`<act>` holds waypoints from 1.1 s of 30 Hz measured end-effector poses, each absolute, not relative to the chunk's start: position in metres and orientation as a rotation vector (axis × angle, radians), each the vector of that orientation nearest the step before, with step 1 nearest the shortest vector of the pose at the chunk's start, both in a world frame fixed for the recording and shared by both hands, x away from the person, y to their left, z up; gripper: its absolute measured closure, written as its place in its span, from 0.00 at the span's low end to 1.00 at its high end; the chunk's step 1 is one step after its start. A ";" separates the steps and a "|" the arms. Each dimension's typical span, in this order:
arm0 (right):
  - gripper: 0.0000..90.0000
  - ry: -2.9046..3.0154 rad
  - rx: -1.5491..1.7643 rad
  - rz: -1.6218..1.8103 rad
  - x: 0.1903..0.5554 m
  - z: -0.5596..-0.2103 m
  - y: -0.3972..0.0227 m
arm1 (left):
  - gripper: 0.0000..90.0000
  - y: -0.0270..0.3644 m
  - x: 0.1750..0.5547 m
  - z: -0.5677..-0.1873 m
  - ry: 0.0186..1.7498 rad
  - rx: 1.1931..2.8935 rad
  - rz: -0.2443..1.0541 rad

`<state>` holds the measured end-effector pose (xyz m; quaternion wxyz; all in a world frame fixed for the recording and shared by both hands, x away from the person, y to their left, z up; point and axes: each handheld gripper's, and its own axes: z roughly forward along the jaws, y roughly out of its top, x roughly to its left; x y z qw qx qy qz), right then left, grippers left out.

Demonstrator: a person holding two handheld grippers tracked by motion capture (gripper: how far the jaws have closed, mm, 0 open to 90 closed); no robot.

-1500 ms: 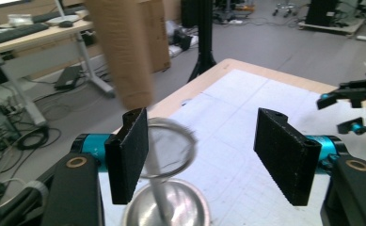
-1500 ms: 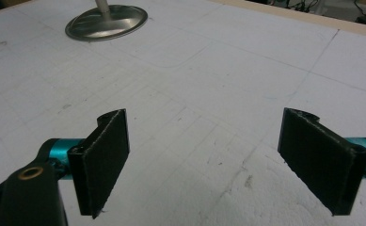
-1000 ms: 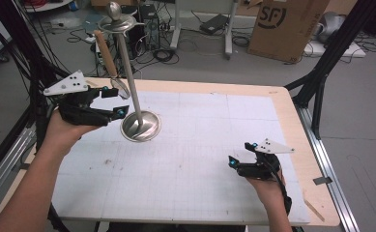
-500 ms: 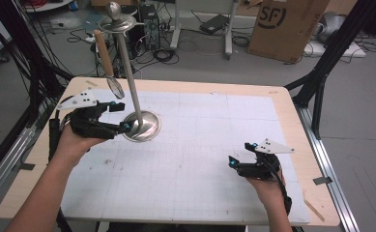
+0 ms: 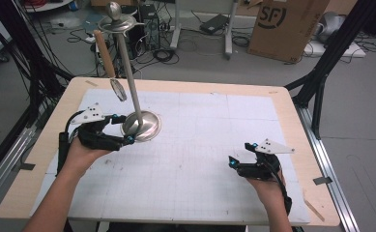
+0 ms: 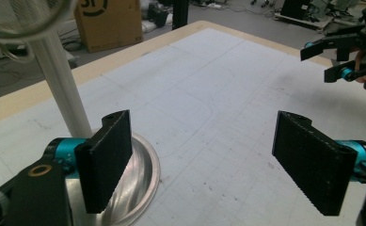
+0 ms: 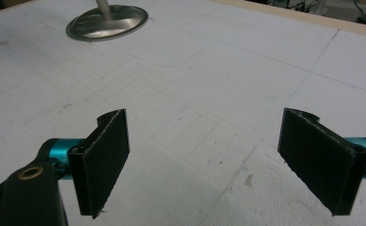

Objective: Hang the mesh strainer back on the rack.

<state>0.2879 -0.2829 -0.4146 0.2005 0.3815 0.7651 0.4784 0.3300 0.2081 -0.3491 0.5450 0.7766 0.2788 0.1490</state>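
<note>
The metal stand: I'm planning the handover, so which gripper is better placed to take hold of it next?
Probably the left gripper: its open jaws sit right beside the metal stand. The right gripper, also open, rests far across the table.

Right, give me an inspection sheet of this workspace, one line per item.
Surface: wooden table with a white gridded mat, faintly smudged.
Job's things: metal stand, round base on the mat, upright pole; a small wood-handled strainer hangs from its top.
Clutter: nothing seen on the mat.
Grippers: left tool low beside the stand's base, its jaws have just been opening, nothing between them; right tool open, empty, near the mat's right side.
Cables: a black cable trails from each tool; loose cables on the floor behind.
Surroundings: cardboard box on the floor, black frame legs around the table.
</note>
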 end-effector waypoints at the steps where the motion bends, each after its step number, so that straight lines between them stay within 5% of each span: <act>1: 0.18 2.139 1.067 1.336 0.288 -0.415 -0.283 | 0.23 0.208 0.330 -0.351 0.661 1.852 0.357; 33: 0.18 2.175 1.065 1.310 0.289 -0.420 -0.277 | 0.21 0.203 0.331 -0.403 0.744 1.889 0.447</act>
